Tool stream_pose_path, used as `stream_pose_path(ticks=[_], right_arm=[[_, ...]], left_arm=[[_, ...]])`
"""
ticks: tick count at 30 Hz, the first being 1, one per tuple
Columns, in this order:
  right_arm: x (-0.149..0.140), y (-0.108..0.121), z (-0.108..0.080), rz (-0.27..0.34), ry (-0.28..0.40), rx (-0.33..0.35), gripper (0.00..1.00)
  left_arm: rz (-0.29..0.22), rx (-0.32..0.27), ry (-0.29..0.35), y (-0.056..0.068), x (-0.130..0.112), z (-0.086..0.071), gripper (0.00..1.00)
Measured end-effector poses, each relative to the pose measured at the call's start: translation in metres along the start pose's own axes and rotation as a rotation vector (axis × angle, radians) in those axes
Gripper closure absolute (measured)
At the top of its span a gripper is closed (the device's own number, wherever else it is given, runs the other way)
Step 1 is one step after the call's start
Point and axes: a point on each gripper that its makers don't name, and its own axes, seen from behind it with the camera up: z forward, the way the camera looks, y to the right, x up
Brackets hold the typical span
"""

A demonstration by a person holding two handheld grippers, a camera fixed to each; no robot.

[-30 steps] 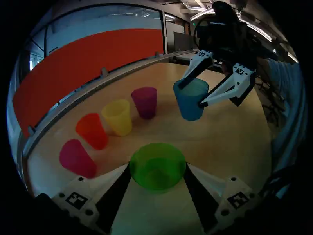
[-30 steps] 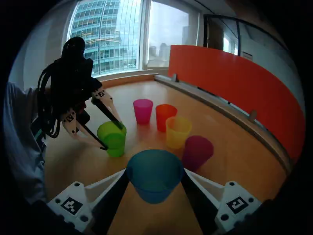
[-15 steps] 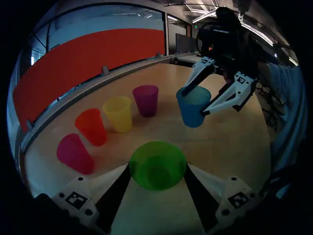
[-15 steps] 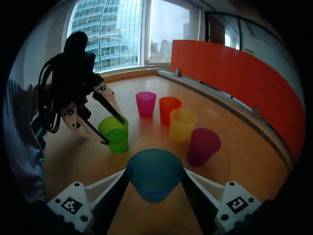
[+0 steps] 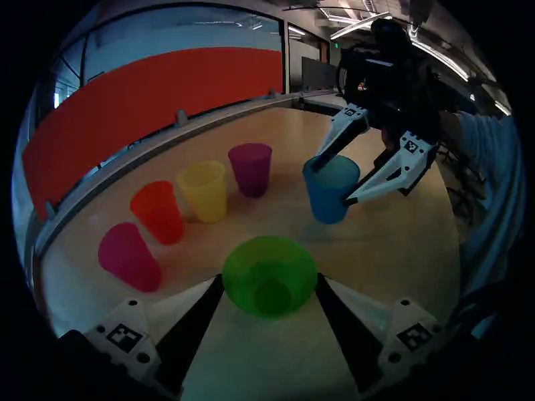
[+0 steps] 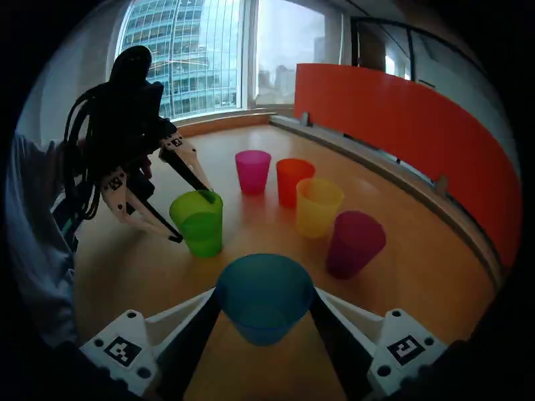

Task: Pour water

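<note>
A green cup [image 5: 269, 267] stands upright between the fingers of my left gripper [image 5: 269, 282], which is shut on it. My right gripper [image 6: 265, 295] is shut on a blue cup [image 6: 265, 307], also upright. In the left gripper view the right gripper [image 5: 330, 182] holds the blue cup [image 5: 328, 194] just above the wooden table [image 5: 401, 254], to the right of the row of cups. In the right gripper view the left gripper [image 6: 192, 215] holds the green cup [image 6: 198, 227] left of the row. I cannot tell whether either cup holds water.
A row of pink [image 6: 253, 171], orange [image 6: 294, 181], yellow [image 6: 317, 206] and purple [image 6: 354, 244] cups stands on the table [image 6: 428, 267]. An orange wall panel [image 6: 414, 127] runs along the table's far edge. A person's sleeve [image 5: 491, 174] is behind the right gripper.
In the left gripper view the blue cup has sunk a little toward the table. In the right gripper view the green cup has shifted slightly upward. Both grips are unchanged.
</note>
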Motion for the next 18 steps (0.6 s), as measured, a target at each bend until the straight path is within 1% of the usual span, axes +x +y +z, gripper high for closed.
stream_pose_path(ticks=[6,18], right_arm=[[-0.008,-0.004,0.004,0.007,-0.009,0.003,0.08],[-0.014,-0.007,0.006,-0.015,-0.01,-0.012,0.07]], left_arm=[[-0.002,0.013,-0.004,-0.003,-0.006,-0.007,0.0],[-0.018,0.025,0.003,-0.003,-0.013,-0.018,0.0]])
